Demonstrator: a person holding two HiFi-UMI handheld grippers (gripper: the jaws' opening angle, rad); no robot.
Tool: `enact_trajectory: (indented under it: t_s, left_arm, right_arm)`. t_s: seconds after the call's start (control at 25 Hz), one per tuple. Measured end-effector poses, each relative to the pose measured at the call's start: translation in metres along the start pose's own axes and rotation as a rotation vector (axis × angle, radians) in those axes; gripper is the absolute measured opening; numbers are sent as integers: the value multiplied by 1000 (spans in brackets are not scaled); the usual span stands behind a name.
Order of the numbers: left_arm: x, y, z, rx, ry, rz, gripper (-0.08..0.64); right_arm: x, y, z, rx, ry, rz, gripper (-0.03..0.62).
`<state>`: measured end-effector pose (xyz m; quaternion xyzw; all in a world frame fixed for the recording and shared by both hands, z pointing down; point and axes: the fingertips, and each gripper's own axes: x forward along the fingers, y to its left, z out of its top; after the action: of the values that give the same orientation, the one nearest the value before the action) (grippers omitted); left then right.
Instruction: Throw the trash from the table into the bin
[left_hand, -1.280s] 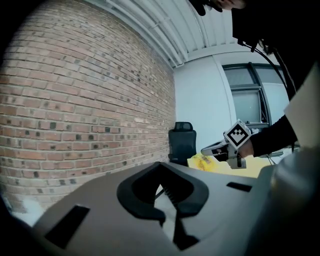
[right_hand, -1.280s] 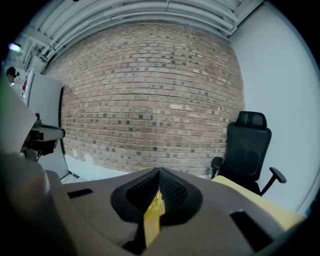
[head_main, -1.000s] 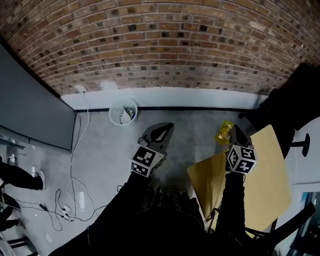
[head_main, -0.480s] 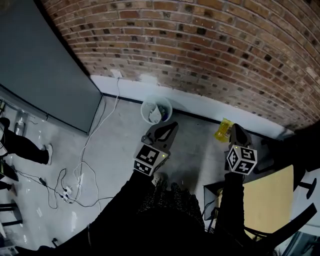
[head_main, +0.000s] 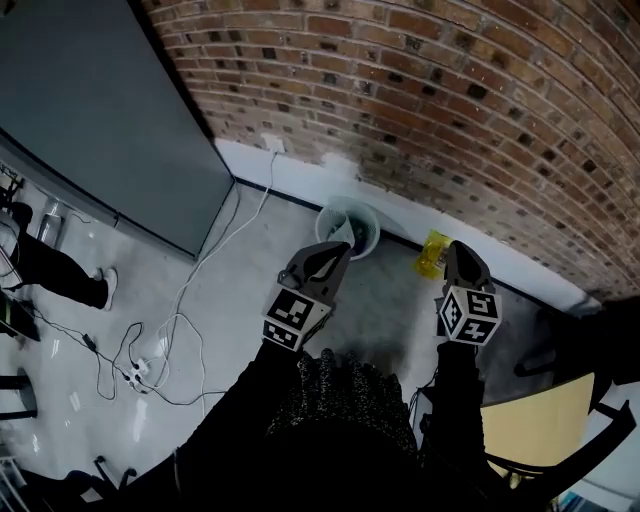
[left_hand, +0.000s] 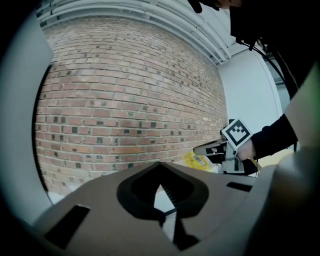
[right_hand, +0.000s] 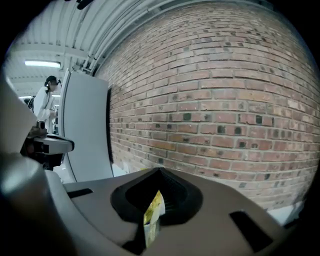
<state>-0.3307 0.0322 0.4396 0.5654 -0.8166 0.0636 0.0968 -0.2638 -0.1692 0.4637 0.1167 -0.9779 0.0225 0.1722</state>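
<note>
A white mesh bin with some rubbish inside stands on the grey floor against the brick wall. My left gripper hovers just in front of it, jaws shut with nothing between them. To the bin's right, my right gripper is shut on a crumpled yellow wrapper. The wrapper sticks out past the tips, level with the bin's right side. From the left gripper view, the right gripper and the yellow wrapper show in front of the bricks.
The brick wall with a white skirting runs behind the bin. A large grey panel stands at left. Cables and a power strip lie on the floor at lower left. The wooden table's corner shows at lower right. A person's legs are at far left.
Both grippers have swung away from the table toward the bin, which now lies right at their tips. The table has slid to the lower right. The wrapper stays held.
</note>
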Motion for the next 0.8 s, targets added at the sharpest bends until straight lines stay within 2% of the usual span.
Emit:
enact_trajectory:
  t_s: [0.4,0.68,0.8]
  left_arm:
    - [7,54,-18,-43,42,123,6]
    - [39,84,-12,-47,52,186,6]
    - [47,99,-20,-78,57,222,6]
  right_arm:
    - [77,36,0,-30,24,136,12]
    - [132,38,-2,-35,43,205,12]
    - [155,33,-13,-9,74,219,12]
